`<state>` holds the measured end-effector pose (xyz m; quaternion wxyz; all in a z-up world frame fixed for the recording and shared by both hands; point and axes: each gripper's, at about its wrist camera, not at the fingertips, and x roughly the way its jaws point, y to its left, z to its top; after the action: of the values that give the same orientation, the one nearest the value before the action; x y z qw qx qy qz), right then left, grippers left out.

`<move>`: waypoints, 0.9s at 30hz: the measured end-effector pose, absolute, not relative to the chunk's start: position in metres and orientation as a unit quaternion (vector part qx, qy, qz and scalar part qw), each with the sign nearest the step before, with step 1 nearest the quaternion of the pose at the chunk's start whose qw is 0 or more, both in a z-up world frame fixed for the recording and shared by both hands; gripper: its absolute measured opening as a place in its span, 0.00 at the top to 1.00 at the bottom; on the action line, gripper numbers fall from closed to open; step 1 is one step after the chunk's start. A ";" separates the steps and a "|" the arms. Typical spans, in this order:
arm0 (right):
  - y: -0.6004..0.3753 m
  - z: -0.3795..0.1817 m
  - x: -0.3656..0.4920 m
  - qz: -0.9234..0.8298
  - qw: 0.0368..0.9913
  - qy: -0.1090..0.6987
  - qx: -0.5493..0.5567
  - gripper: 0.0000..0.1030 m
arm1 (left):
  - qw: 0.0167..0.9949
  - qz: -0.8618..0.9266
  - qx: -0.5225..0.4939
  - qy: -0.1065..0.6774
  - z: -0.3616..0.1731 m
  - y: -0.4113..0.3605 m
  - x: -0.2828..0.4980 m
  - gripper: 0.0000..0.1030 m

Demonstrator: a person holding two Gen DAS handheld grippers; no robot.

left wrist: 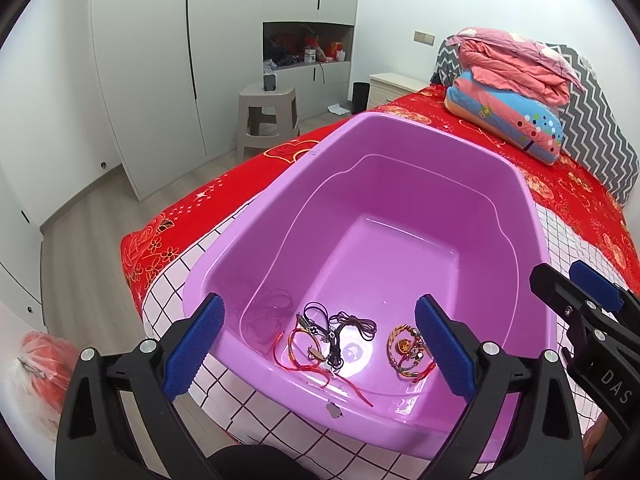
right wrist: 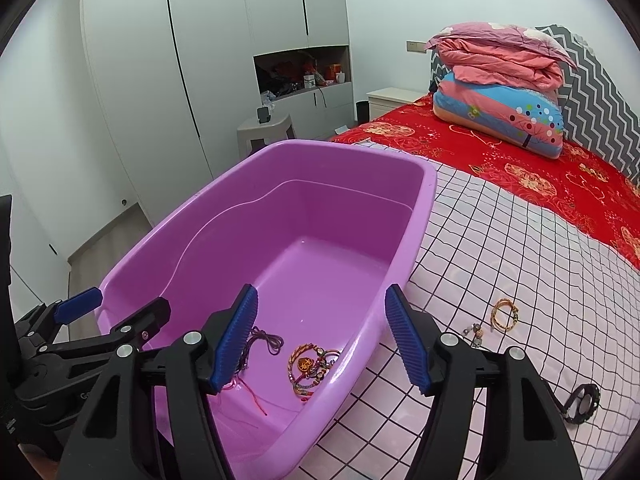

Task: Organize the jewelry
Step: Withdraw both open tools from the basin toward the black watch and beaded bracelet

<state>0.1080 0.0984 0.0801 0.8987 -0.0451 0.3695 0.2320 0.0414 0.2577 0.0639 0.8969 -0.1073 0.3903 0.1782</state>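
We see one purple tub (right wrist: 416, 216) on the checked sheet (right wrist: 500, 240), near the bed's foot edge. Inside, at its near end: two jewelry clumps, a cord tangle (left wrist: 332, 340) and a gold bracelet bunch (left wrist: 406, 348). Outside, right of the tub: one gold bangle (right wrist: 505, 314), one small charm (right wrist: 475, 332), one black ring (right wrist: 582, 398). Left gripper (left wrist: 320, 352) and right gripper (right wrist: 322, 338) both spread wide, holding nothing.

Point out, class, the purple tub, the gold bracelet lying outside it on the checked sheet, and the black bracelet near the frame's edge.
purple tub (right wrist: 416, 208), right wrist view, right rim.
gold bracelet (right wrist: 505, 314), right wrist view, its band.
black bracelet (right wrist: 582, 402), right wrist view, its ring.
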 end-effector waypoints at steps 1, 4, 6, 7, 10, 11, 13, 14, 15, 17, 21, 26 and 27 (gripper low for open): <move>0.098 0.081 0.107 0.231 0.899 0.370 -0.045 0.38 | 0.897 0.178 -0.106 0.389 0.065 0.257 0.041 0.08; 0.097 0.082 0.106 0.232 0.898 0.371 -0.044 0.38 | 0.898 0.178 -0.103 0.388 0.066 0.255 0.039 0.08; 0.096 0.083 0.105 0.232 0.898 0.372 -0.043 0.38 | 0.898 0.178 -0.104 0.388 0.066 0.254 0.038 0.08; 0.095 0.083 0.106 0.232 0.898 0.372 -0.043 0.38 | 0.899 0.178 -0.104 0.387 0.067 0.254 0.038 0.08; 0.094 0.084 0.105 0.231 0.898 0.372 -0.044 0.38 | 0.899 0.179 -0.104 0.387 0.067 0.253 0.036 0.08; 0.094 0.085 0.104 0.231 0.898 0.372 -0.044 0.38 | 0.899 0.178 -0.103 0.386 0.068 0.253 0.036 0.08; 0.093 0.086 0.103 0.231 0.898 0.373 -0.043 0.38 | 0.899 0.179 -0.102 0.386 0.070 0.252 0.034 0.08; 0.093 0.086 0.103 0.230 0.898 0.372 -0.043 0.38 | 0.899 0.178 -0.102 0.386 0.070 0.252 0.034 0.08; 0.092 0.087 0.102 0.230 0.898 0.373 -0.043 0.38 | 0.899 0.178 -0.103 0.386 0.070 0.252 0.035 0.08; 0.092 0.087 0.102 0.231 0.898 0.373 -0.043 0.38 | 0.899 0.176 -0.104 0.387 0.070 0.251 0.035 0.08; 0.090 0.088 0.100 0.230 0.898 0.373 -0.044 0.38 | 0.899 0.176 -0.106 0.386 0.071 0.251 0.033 0.08; 0.089 0.089 0.100 0.229 0.898 0.373 -0.043 0.38 | 0.900 0.175 -0.104 0.385 0.073 0.250 0.032 0.08; 0.089 0.089 0.100 0.229 0.898 0.373 -0.043 0.38 | 0.900 0.175 -0.104 0.385 0.074 0.251 0.032 0.08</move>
<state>0.0996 0.0889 0.0891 0.8982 -0.0428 0.3729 0.2290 0.0317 0.2508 0.0738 0.9003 -0.1041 0.3849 0.1746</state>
